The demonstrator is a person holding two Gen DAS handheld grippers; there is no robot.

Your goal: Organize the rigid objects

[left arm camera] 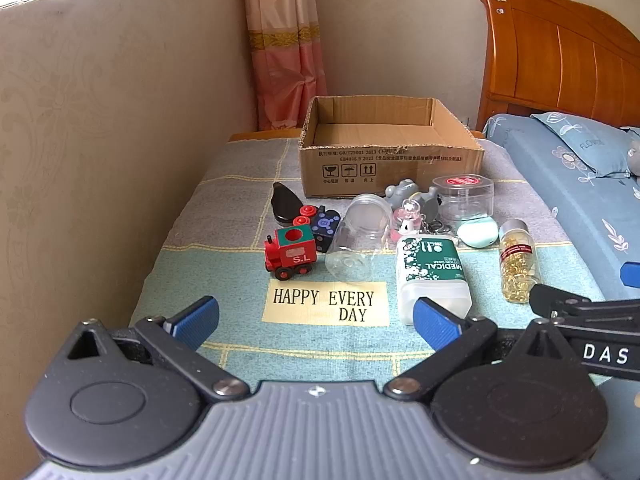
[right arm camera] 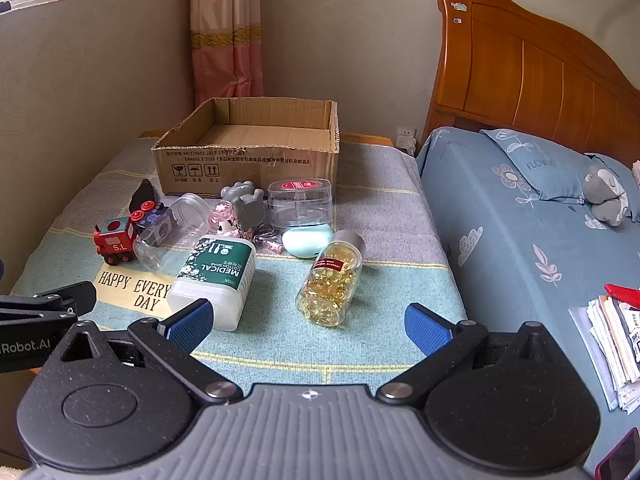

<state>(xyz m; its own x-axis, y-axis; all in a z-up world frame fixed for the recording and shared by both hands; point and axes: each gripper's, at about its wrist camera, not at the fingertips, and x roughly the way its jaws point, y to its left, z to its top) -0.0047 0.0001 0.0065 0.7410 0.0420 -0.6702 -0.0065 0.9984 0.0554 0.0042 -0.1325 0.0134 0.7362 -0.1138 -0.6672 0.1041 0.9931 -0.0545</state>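
Both the left tool (left arm camera: pixel 316 320) and the right tool (right arm camera: pixel 308 322) gape wide and empty at lower frame, short of the toys, jars and cardboard box (right arm camera: pixel 248 148) mid-frame on the bench (right arm camera: pixel 380 208).

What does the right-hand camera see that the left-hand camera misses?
Only the right wrist view shows the grey plush toy on the bed, the stack of papers and a wall socket. Only the left wrist view shows the black dice clearly, beside the toy train. Both share the empty cardboard box, the capsule bottle, the cotton swab box, and both open claws: left claw, right claw.
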